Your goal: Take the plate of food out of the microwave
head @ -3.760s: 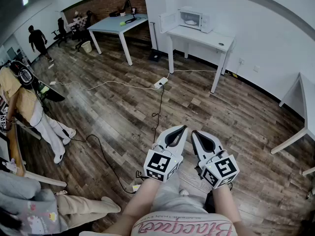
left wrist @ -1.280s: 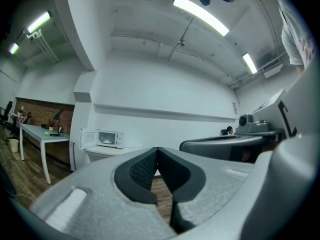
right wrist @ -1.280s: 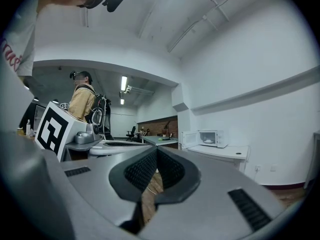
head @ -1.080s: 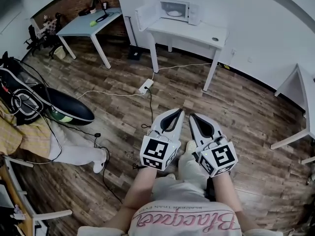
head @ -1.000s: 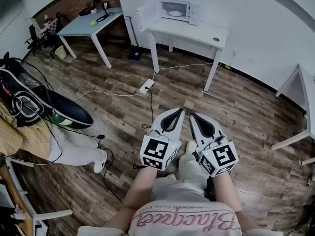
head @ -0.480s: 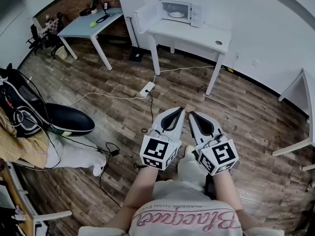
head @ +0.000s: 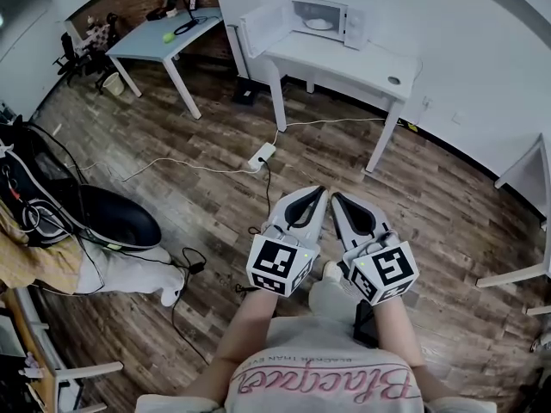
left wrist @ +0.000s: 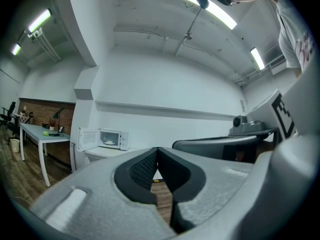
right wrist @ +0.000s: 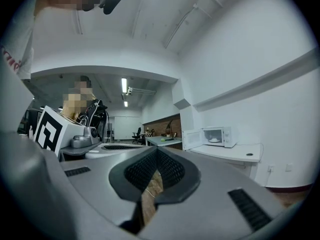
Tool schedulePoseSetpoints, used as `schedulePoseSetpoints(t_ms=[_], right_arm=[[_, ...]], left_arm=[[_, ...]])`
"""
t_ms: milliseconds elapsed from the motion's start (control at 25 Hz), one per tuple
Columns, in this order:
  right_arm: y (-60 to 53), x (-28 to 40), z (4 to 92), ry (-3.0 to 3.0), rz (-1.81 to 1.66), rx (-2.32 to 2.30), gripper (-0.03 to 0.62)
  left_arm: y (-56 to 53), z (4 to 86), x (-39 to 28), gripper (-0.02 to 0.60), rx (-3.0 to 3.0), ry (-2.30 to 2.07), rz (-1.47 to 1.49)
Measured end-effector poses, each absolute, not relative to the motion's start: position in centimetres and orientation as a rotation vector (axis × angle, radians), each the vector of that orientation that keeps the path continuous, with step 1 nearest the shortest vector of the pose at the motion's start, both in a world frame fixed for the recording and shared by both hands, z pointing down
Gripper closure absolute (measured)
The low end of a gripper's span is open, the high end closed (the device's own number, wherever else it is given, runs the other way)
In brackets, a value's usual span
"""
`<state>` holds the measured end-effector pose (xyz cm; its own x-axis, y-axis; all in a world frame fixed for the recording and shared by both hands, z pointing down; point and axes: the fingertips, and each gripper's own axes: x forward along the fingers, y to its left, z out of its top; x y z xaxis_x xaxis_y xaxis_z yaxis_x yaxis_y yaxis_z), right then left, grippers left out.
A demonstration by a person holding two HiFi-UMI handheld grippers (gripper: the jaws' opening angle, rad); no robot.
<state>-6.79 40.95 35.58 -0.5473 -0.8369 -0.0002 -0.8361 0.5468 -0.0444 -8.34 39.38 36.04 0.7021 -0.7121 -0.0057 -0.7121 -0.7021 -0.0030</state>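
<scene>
Far across the room a white microwave (head: 329, 17) stands on a white table (head: 353, 58), its door (head: 261, 26) swung open to the left. Inside it sits a white plate of food (head: 318, 24), small at this distance. The left gripper view shows the microwave (left wrist: 113, 138) ahead left, and the right gripper view shows the microwave (right wrist: 218, 135) ahead right. My left gripper (head: 319, 193) and right gripper (head: 337, 198) are held side by side at waist height over the wooden floor. Both are shut and empty, pointing toward the table.
A power strip (head: 263, 155) and cables (head: 185, 163) lie on the floor between me and the table. A light blue desk (head: 164, 37) stands at the back left. A black bag (head: 103, 218) lies on the left. A small round object (head: 394, 81) sits on the white table. Another table (head: 534, 170) is at the right edge.
The view has moved closer to the microwave table, which now sits lower and larger in the head view. Both grippers stay together and shut.
</scene>
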Motion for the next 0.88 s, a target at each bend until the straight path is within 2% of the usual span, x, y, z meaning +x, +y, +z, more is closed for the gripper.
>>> schedulePoseSetpoints(t_ms=[880], right_arm=[[29.3, -0.7, 34.5, 2.828, -0.017, -1.383, 0.589]], left_arm=[[27.8, 35.0, -2.3, 0.575, -2.850, 1.314, -0.008]])
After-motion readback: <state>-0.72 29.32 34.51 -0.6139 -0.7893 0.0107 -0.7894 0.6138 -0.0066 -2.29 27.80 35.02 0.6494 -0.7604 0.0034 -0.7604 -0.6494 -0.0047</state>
